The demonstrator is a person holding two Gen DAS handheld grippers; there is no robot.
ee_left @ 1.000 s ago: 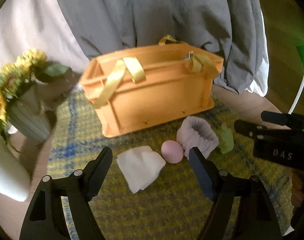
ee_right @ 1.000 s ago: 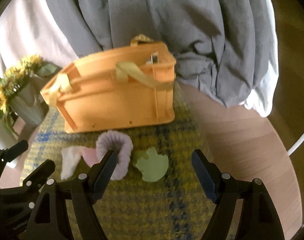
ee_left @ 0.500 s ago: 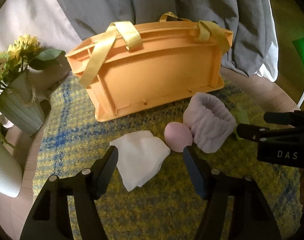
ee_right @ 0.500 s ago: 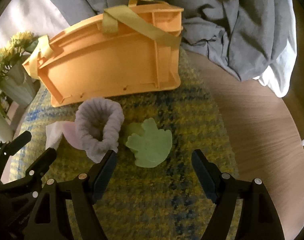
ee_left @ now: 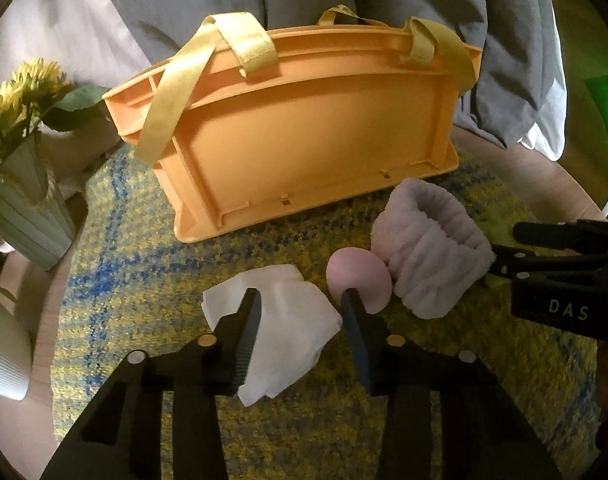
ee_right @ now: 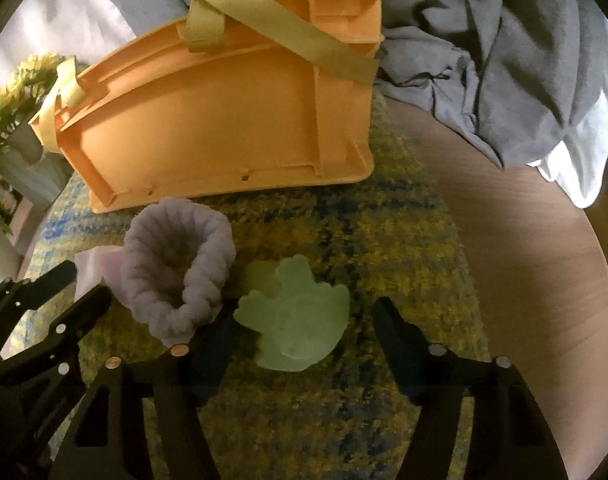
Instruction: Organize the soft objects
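Orange plastic forms the basket (ee_left: 304, 132), which stands on a yellow-and-blue woven mat (ee_left: 143, 272) with yellow fabric handles (ee_left: 171, 92) draped over its rim. Four soft things lie in a row on the mat in front of it.

Left gripper (ee_left: 299, 300) has its jaws partly closed around a white folded cloth (ee_left: 287, 336); the cloth sits between the fingers, though whether the pads already press it cannot be told. A pink egg-shaped sponge (ee_left: 356, 276) touches the cloth at its 2 o'clock side, with the gripper's right finger just in front of it. A lavender fluffy band (ee_left: 428, 256) leans against the sponge at 3 o'clock.

Right gripper (ee_right: 304, 316) is spread wide, holding nothing, its fingers on either side of a green leaf-shaped pad (ee_right: 295, 328) that lies flat on the mat. The band stands just beside the pad at its 9 to 10 o'clock, close to the gripper's left finger.

From the left wrist view, a ribbed pale-green vase (ee_left: 27, 208) with yellow flowers (ee_left: 31, 84) stands off the mat at 9 o'clock. Grey fabric (ee_right: 484, 52) hangs behind the basket at 12 o'clock, over the wooden table (ee_right: 524, 248).
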